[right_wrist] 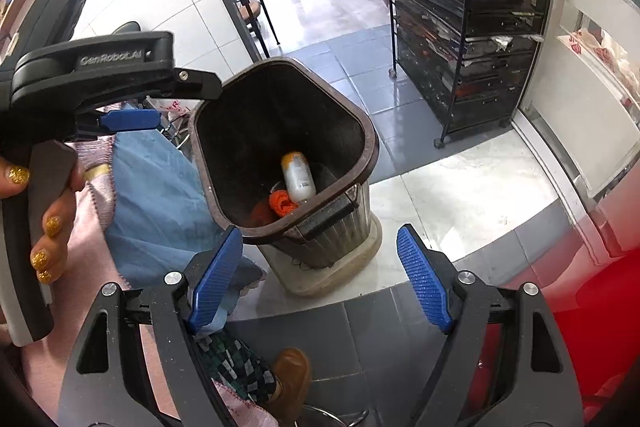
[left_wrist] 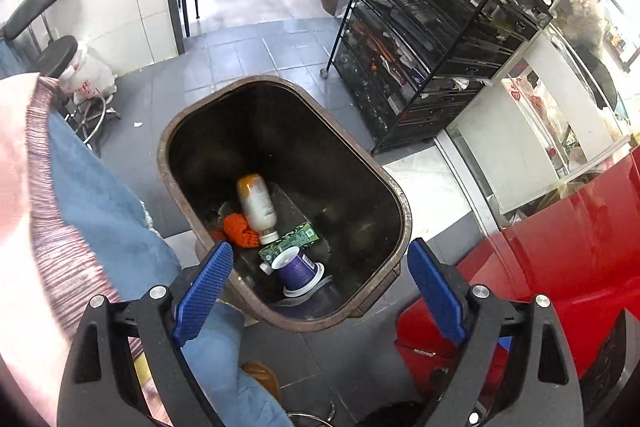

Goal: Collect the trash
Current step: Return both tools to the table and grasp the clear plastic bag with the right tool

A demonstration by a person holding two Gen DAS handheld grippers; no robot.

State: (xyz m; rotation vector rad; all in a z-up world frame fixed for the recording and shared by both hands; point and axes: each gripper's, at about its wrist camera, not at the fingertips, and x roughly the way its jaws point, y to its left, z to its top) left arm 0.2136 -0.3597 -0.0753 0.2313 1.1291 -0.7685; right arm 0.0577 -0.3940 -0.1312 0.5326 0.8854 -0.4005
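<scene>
A dark brown trash bin [left_wrist: 402,211] stands on the tiled floor; it also shows in the right wrist view [right_wrist: 370,143]. Inside lie a pale plastic bottle [left_wrist: 256,205], an orange knitted scrap [left_wrist: 238,229], a green carton [left_wrist: 290,245] and a purple cup [left_wrist: 298,269]. The bottle [right_wrist: 298,179] and orange scrap [right_wrist: 282,203] show in the right wrist view too. My left gripper [left_wrist: 320,287] is open and empty above the bin's near rim. My right gripper [right_wrist: 320,279] is open and empty, just short of the bin. The left gripper's body [right_wrist: 132,119] hangs at the bin's left.
A black wire rack [left_wrist: 424,39] full of clutter stands right of the bin. A red surface [left_wrist: 560,259] lies at the near right. A black stool [left_wrist: 60,55] and white bag [left_wrist: 90,75] stand at left. The person's blue clothing [left_wrist: 100,211] and brown shoe [right_wrist: 292,375] are close below.
</scene>
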